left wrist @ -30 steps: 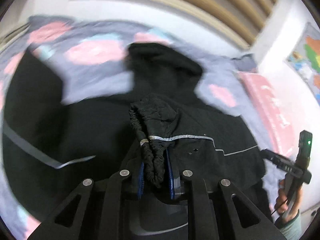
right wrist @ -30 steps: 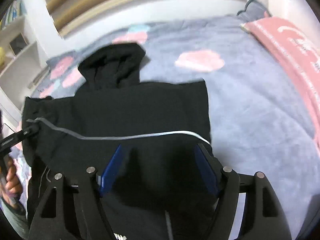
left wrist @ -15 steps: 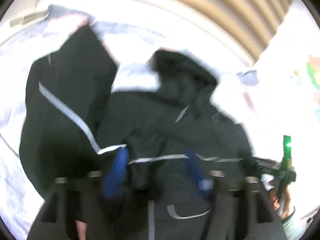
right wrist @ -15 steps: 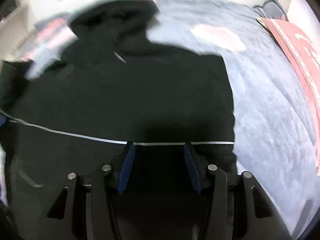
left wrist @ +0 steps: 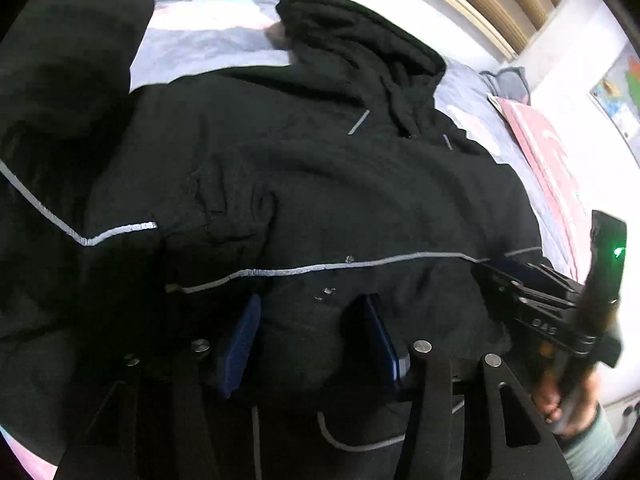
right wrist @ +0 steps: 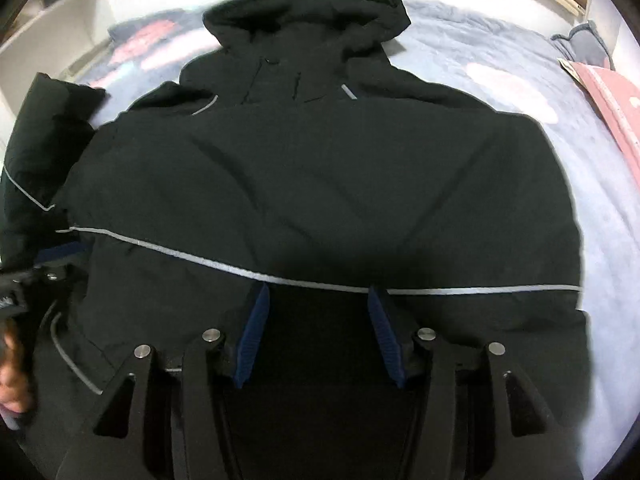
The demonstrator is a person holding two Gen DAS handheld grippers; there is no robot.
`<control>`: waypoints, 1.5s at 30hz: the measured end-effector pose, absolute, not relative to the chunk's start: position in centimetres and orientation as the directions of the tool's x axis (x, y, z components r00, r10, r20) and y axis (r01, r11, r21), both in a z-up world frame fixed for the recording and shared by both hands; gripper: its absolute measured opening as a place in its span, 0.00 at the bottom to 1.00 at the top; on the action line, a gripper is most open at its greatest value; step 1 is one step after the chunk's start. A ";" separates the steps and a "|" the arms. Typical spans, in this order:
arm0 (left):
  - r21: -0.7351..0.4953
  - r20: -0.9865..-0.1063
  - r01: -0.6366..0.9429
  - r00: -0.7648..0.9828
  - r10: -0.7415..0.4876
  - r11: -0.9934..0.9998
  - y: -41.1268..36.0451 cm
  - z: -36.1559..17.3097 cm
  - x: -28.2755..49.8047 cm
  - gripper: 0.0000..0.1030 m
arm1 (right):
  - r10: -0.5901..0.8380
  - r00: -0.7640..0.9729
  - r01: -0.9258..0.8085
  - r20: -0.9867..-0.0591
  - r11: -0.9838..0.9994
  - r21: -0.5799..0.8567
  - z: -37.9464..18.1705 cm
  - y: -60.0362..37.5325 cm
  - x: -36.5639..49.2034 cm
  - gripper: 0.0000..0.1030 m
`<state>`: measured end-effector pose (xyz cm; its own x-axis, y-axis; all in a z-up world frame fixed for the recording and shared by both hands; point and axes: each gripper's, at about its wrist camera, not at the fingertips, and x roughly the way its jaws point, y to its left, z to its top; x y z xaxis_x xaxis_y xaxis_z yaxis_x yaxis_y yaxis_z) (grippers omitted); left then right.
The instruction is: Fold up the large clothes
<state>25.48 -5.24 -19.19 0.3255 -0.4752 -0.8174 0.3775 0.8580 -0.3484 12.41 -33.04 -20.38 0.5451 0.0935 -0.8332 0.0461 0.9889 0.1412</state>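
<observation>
A large black hooded jacket (right wrist: 320, 184) with grey reflective piping lies on a bed, hood at the far end. It also fills the left wrist view (left wrist: 340, 200). A sleeve cuff (left wrist: 228, 208) lies folded across its body. My left gripper (left wrist: 310, 304) is open just above the jacket, near the piping, nothing between its blue pads. My right gripper (right wrist: 316, 292) is open, low over the jacket's lower part, its fingertips at the piping line. The right gripper's body also shows at the right of the left wrist view (left wrist: 552, 304).
The bed cover (right wrist: 580, 128) is grey-blue with pink patches. A pink pillow (right wrist: 612, 108) lies at the right edge. A slatted headboard (left wrist: 500, 4) and a white wall stand behind. White shelves (right wrist: 48, 28) stand at the far left.
My left gripper has let go of the sleeve cuff, opened, and the cuff now lies on the jacket body. My right gripper has moved lower and closer over the jacket.
</observation>
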 end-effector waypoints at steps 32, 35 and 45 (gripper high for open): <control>-0.638 -0.622 -0.107 0.656 -0.428 0.762 23.1 -19.0 44.0 0.67 | 0.117 0.643 0.021 -0.757 0.985 0.171 -21.3 -33.0 10.8 0.65; -0.645 -0.631 -0.124 0.642 -0.435 0.754 22.9 -20.3 45.1 0.67 | 0.116 0.645 0.020 -0.755 0.985 0.169 -21.3 -32.9 10.8 0.66; -0.493 -0.634 -0.046 0.703 -0.322 0.869 21.8 -15.8 41.2 0.15 | 0.082 0.639 0.030 -0.765 0.991 0.131 -21.1 -32.4 11.0 0.67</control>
